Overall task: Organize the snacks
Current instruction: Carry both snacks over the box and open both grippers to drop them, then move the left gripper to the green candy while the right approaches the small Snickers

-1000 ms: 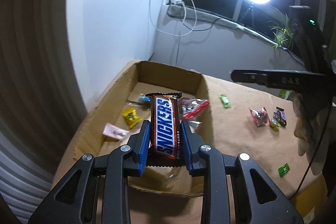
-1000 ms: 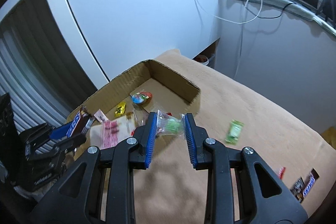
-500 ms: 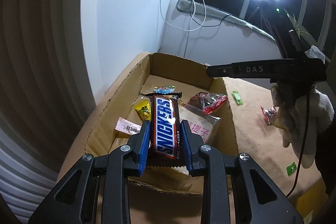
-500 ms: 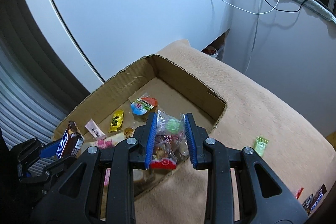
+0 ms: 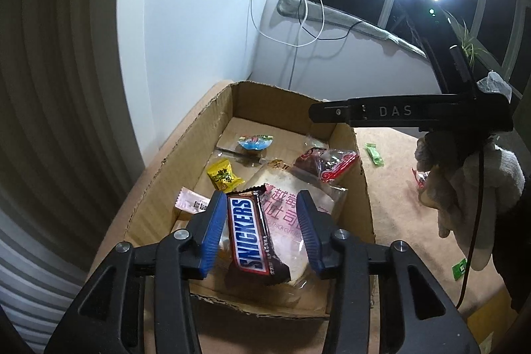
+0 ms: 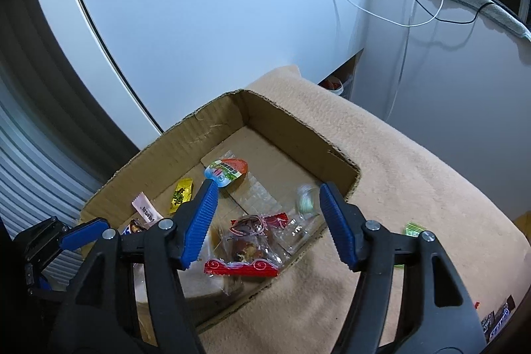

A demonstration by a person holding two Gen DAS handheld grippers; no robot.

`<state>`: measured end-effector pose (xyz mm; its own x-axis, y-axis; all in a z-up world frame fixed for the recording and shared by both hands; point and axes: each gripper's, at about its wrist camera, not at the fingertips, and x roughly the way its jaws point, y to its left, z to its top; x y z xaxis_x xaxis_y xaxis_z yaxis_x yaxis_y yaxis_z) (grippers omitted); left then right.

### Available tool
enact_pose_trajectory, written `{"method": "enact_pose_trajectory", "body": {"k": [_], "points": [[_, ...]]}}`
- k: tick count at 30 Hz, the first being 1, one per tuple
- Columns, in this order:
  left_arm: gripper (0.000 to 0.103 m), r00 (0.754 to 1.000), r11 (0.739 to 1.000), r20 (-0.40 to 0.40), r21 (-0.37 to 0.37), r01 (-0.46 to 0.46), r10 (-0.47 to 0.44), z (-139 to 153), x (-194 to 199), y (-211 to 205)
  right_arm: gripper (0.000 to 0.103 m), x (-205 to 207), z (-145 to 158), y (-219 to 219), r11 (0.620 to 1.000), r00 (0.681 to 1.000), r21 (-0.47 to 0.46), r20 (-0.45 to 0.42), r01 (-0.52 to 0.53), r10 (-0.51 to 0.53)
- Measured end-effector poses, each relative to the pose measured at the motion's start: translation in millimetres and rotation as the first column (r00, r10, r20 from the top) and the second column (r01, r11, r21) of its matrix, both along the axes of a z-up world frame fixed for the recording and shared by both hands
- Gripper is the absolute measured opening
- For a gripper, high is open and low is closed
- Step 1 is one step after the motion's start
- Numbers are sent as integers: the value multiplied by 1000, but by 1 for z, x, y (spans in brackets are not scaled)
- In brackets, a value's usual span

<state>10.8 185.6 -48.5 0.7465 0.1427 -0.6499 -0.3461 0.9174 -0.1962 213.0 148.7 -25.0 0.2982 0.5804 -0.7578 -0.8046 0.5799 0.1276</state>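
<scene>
Tongs wide on both our hands: left tongs (image 5: pixel 259 233) straddle Snickers (image 5: pixel 253 239), bar loose, long axis along fingers, over box (image 5: pixel 186 151); right tongs (image 6: pixel 268 221) gape above green candy (image 6: pixel 307 199) dropping boxward; we judge remaining counter (image 6: pixel 415 181) snacks nearer right

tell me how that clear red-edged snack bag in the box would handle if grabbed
The red-edged bag looks crinkly and thin, so it would probably flop and deform. Its lumpy contents suggest it is light. The glossy film may slip between the right gripper pads, which stand open.
</scene>
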Motion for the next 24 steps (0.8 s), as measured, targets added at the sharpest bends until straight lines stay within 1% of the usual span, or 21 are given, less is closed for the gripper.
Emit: {"method": "enact_pose_trajectory", "body": {"k": [2, 10, 16, 24], "points": [[42, 1000, 1000, 5, -1, 1, -1, 2, -1, -1, 69, 0, 2, -4, 1000, 1000, 3, 0, 8, -8], [42, 999, 1000, 28, 15, 27, -28, 13, -2, -15, 70, -3, 21, -33, 998, 999, 46, 20, 38, -39], [42, 997, 997, 48, 40, 59, -61, 25, 1, -36, 70, -11, 37, -70, 996, 997, 66, 43, 62, -65], [42, 987, 988, 71, 67, 138, -143, 39, 12, -75, 70, -14, 49, -132, 987, 990, 103, 55, 125, -131]]}}
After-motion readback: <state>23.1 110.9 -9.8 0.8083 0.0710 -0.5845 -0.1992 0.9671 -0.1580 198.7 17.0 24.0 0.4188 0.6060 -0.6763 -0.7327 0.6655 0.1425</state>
